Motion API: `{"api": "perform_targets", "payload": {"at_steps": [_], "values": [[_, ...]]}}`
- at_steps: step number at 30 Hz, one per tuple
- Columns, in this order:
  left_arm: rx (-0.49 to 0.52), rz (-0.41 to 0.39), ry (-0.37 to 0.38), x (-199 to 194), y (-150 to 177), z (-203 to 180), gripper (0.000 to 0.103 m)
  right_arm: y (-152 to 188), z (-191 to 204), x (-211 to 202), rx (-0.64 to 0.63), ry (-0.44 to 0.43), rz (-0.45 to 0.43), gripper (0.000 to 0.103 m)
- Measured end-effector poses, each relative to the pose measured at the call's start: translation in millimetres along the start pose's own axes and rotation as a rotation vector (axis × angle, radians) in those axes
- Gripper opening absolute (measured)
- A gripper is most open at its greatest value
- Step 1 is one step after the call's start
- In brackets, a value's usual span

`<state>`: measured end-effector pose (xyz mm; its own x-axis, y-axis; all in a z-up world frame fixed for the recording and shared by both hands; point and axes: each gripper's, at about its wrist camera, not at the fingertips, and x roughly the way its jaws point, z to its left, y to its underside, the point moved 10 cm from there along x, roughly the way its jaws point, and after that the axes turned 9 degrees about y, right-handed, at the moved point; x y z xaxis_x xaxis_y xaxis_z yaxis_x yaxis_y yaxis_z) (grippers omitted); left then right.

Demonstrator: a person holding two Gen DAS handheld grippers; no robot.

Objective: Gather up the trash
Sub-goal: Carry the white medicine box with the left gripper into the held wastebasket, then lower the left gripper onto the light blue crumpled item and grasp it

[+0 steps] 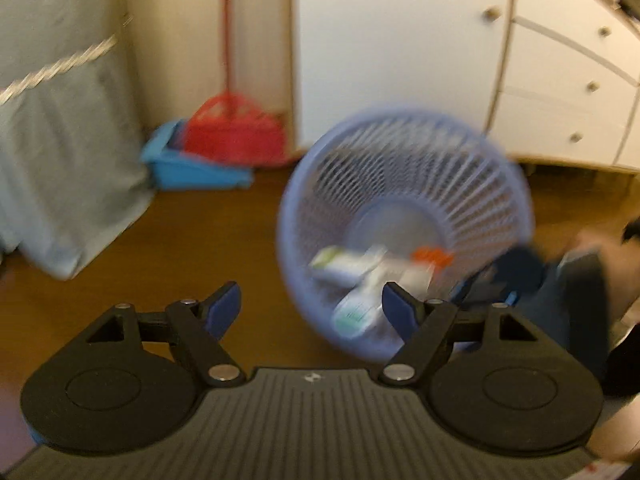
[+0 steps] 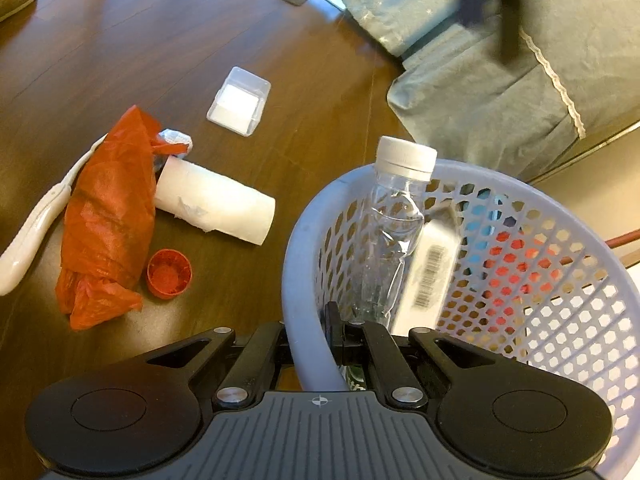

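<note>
The right gripper [image 2: 310, 336] has its jaws clamped tight on the rim of the one lavender basket [image 2: 304, 248]. It's light, springy mesh, so the rim is the sane place to hold it. Inside, just ahead of the jaws: one crushed clear bottle [image 2: 390, 236] and one small barcoded carton [image 2: 434, 272], both featherweight. Left of the jaws on the floor sit one floppy orange plastic bag [image 2: 106, 220], one soft paper roll [image 2: 214, 202] that should pinch anywhere, one brittle clear tub [image 2: 239, 101] and one hard red cap [image 2: 169, 268]. The left gripper [image 1: 311, 306] has its jaws wide and holds nothing.
</note>
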<state>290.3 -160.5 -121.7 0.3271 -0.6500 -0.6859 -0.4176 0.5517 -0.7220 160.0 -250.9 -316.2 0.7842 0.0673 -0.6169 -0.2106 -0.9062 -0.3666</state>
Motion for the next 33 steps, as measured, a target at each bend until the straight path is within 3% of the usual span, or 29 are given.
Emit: {"api": "perform_targets", "payload": {"at_steps": [5,10,15,19,23,27,33], "values": [[-0.074,0.068,-0.125,-21,54,43,0.074,0,-1,0,0.004,0.001,0.001,0.000],[-0.105,0.130,-0.177,-33,100,56,0.074,0,1,1,-0.005,-0.001,0.002,0.000],[-0.073,0.201,-0.149,-23,137,48,0.074,0,2,1,-0.005,-0.002,0.003,0.000],[-0.029,0.267,-0.101,-2,164,35,0.068,0,3,1,-0.009,-0.002,0.002,0.000],[0.132,0.347,-0.054,27,188,18,0.051,2,4,0,-0.011,-0.005,0.001,0.000],[0.316,0.397,0.000,49,202,2,0.050,3,4,0,-0.009,-0.005,0.001,0.000],[0.380,0.427,0.053,76,209,-3,0.050,4,4,0,-0.007,-0.008,0.002,0.000]]}}
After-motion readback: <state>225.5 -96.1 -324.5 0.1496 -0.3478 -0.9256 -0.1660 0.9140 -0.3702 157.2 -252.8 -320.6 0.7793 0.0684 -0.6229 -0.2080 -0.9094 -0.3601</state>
